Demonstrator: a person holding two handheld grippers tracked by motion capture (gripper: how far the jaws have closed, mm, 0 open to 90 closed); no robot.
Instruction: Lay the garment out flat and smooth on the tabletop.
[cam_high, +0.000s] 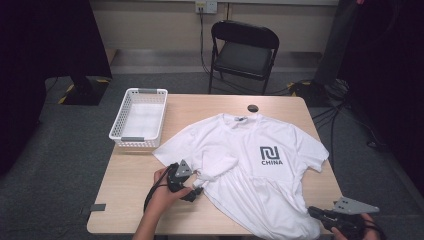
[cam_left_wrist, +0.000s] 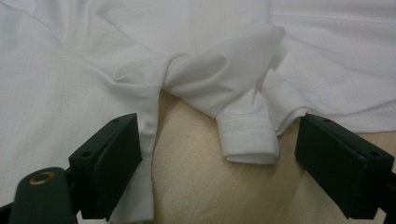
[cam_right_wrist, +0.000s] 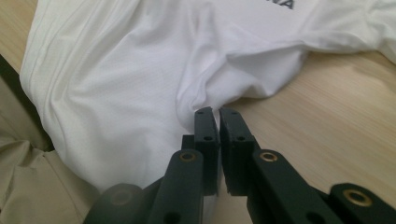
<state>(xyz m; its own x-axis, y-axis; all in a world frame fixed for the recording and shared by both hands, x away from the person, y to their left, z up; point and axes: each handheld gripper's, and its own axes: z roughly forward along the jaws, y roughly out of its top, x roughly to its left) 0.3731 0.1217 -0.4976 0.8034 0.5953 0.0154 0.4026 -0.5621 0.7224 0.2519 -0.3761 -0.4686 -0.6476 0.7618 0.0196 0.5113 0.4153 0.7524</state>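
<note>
Right tool (cam_right_wrist: 217, 114) clamps shirt (cam_high: 250, 165) hem — table edge (cam_high: 210, 234) near.

Bare table (cam_high: 130, 180) lies open along the near-left edge, around the left gripper (cam_high: 196, 189). White basket (cam_high: 139, 118) blocks the far-left corner. T-shirt (cam_high: 250, 165) covers the middle and right, its bunched sleeve (cam_left_wrist: 247, 135) lying between the left gripper's spread jaws. A narrow wood strip runs free beyond the collar, except for a small black disc (cam_high: 253, 108). Bare wood flanks the right gripper (cam_right_wrist: 218, 123).
</note>
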